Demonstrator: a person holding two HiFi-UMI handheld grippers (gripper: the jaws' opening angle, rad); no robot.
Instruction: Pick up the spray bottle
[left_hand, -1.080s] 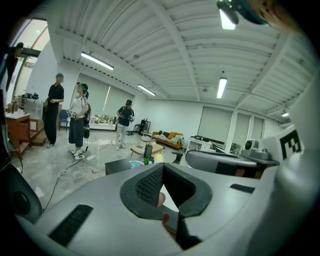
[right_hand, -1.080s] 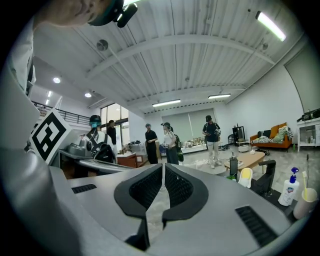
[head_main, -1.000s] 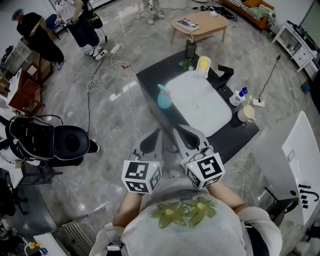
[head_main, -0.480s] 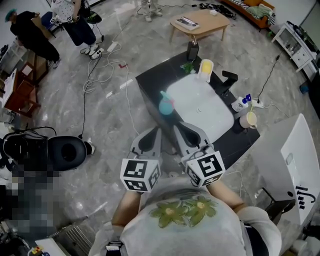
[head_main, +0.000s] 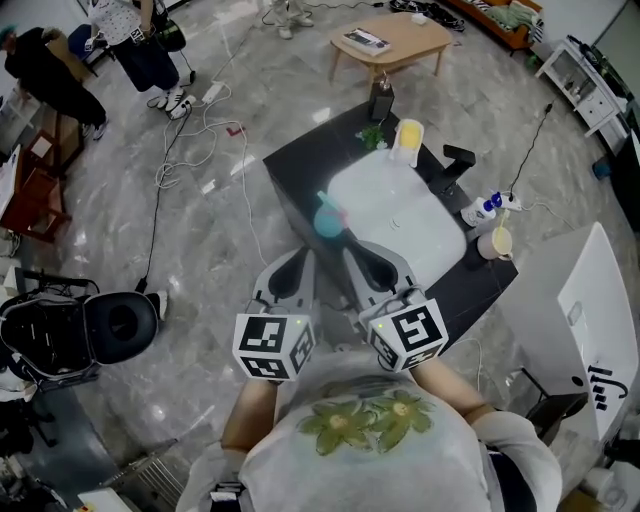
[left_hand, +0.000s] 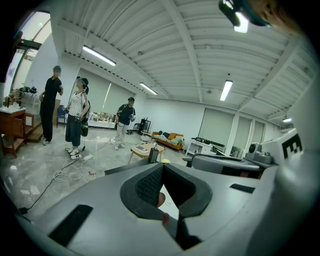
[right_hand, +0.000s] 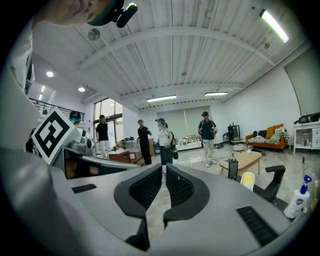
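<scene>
A teal spray bottle (head_main: 326, 216) with a pink trigger head stands upright at the near left edge of a white mat (head_main: 405, 215) on a black table (head_main: 300, 170). Both grippers are held side by side in front of the person's chest, pointing towards the table and short of the bottle. My left gripper (head_main: 303, 260) is shut and empty, its tips meeting in the left gripper view (left_hand: 161, 166). My right gripper (head_main: 352, 257) is shut too, with nothing between its pads (right_hand: 164, 167). A second, white spray bottle (head_main: 483, 208) with a blue head stands at the table's right side and shows in the right gripper view (right_hand: 298, 200).
On the table are also a yellow container (head_main: 408, 134), a black box (head_main: 380, 100), a cup (head_main: 496, 241) and a black object (head_main: 459, 155). A wooden coffee table (head_main: 390, 42) stands beyond. Cables (head_main: 190, 110) trail on the floor; people stand at the far left. A black chair (head_main: 95, 325) is at the left.
The person has moved forward, so the table and teal bottle sit slightly closer and lower in view. Both grippers keep their shut pose side by side.
</scene>
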